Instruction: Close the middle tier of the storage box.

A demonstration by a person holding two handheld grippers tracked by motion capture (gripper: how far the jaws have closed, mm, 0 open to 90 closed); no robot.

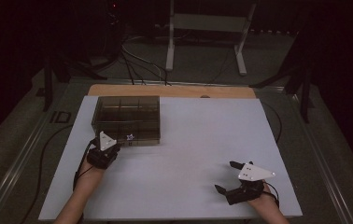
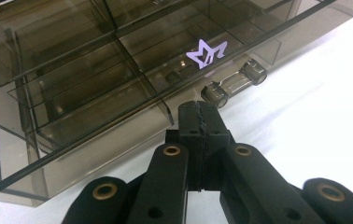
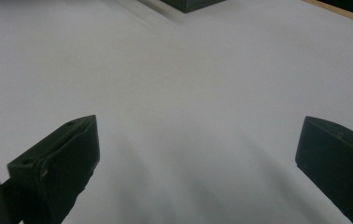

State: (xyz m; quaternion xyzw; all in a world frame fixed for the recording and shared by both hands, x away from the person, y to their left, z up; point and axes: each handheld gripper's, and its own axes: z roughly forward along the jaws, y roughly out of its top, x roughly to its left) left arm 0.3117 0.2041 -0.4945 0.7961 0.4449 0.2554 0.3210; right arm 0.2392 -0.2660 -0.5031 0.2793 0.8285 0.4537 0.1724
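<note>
Hovering at the near front edge of the smoky compartment box (image 2: 95,88), the left hand-held gripper (image 2: 201,114) has its jaws pressed fully together with nothing between them, tips just short of the box's front wall. Just ahead and slightly to its right sits the clear latch handle (image 2: 234,83), below a pale crown-shaped logo (image 2: 206,52) on the lid. This looks like the approach to opening the box: the lid is down and the latch untouched. The next move, by the look of it, calls for the jaws to part or the closed tips to slide across and under that latch handle, then lift, without shoving the light box along the white worktop (image 1: 193,154).

Over at the near right, the right hand-held gripper (image 1: 227,176) rests with its jaws spread wide and nothing in them, well apart from the box.

The count: one box, one latch handle, two hand-held grippers.
</note>
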